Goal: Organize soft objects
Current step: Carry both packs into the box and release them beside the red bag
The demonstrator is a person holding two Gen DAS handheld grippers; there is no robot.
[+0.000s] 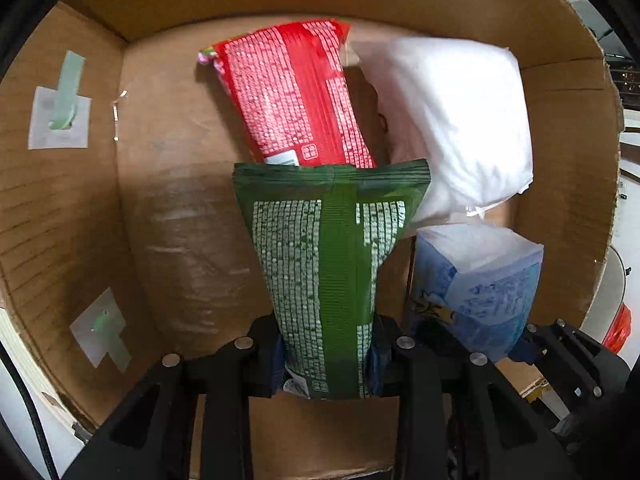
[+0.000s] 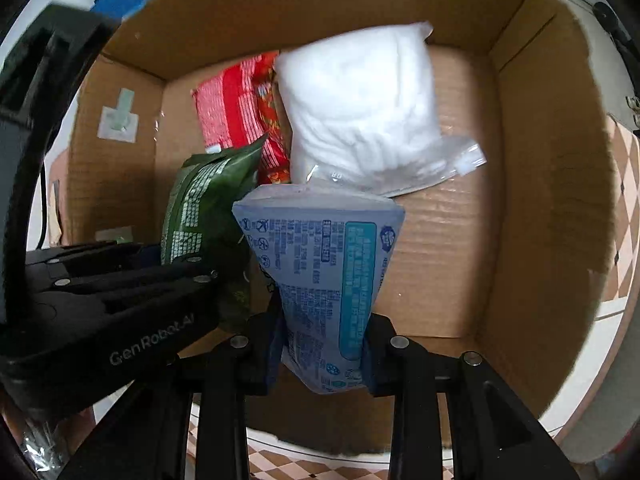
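Both grippers hang over an open cardboard box (image 1: 72, 208) (image 2: 540, 200). My left gripper (image 1: 326, 364) is shut on the lower end of a green snack packet (image 1: 324, 264) that hangs down into the box; the same green snack packet (image 2: 200, 208) shows at the left of the right wrist view, with the left gripper's body (image 2: 120, 304) beside it. My right gripper (image 2: 322, 356) is shut on a pale blue tissue pack (image 2: 320, 276), also seen as the blue tissue pack (image 1: 476, 288) at the lower right. On the box floor lie a red packet (image 1: 296, 92) (image 2: 240, 108) and a white padded bag (image 1: 452, 120) (image 2: 360, 108).
The box floor to the left of the red packet (image 1: 176, 216) and to the right of the white bag (image 2: 444, 248) is bare cardboard. Taped labels (image 1: 60, 116) stick to the left wall. A checkered floor (image 2: 624, 184) lies outside the box.
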